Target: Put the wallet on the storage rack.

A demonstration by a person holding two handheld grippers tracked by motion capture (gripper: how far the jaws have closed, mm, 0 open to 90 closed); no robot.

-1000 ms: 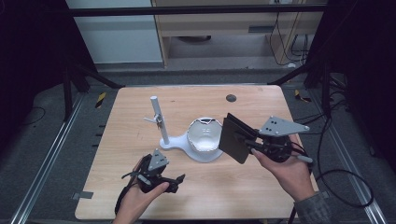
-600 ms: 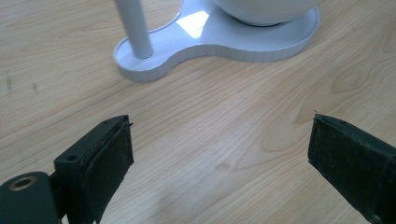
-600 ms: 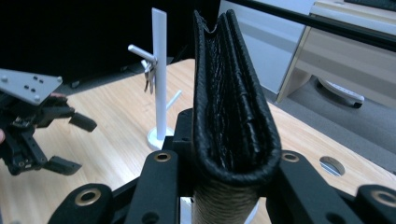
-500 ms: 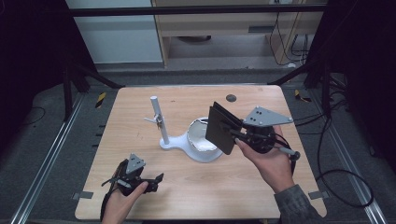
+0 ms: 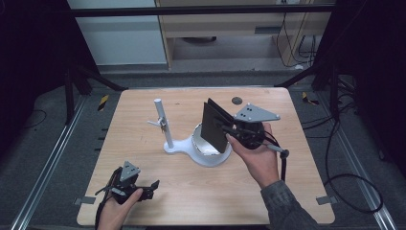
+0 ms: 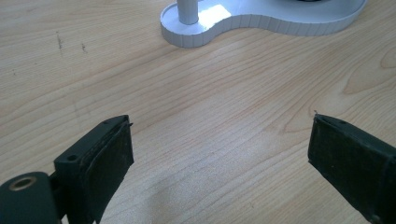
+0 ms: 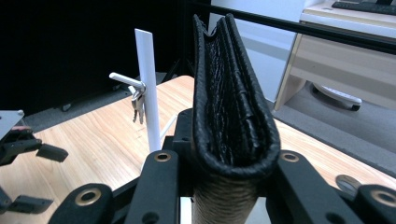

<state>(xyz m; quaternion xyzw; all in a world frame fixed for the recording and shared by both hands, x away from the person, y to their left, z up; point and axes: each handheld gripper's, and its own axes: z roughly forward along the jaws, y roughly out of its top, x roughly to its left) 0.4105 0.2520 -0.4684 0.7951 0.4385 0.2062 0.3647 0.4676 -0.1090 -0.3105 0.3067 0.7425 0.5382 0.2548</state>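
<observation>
My right gripper (image 5: 226,133) is shut on a folded black leather wallet (image 5: 214,127), held upright on its edge just above the round dish of a white stand (image 5: 207,156). In the right gripper view the wallet (image 7: 229,98) stands between the two jaws, fold towards the camera. The stand's thin post (image 5: 163,123) has a side hook with a small bunch of keys (image 7: 137,105) hanging on it. My left gripper (image 5: 151,186) lies low near the table's front left corner, open, with bare wood between its jaws (image 6: 219,154).
A small dark round disc (image 5: 236,100) lies near the wooden table's far edge (image 5: 201,89). The stand's base (image 6: 261,21) is some way ahead of the left gripper. Dark frame posts and cables surround the table; a desk stands behind it.
My right hand has carried the wallet to the left, from beside the dish to over it. My left hand has drawn back towards the front left corner and sunk lower.
</observation>
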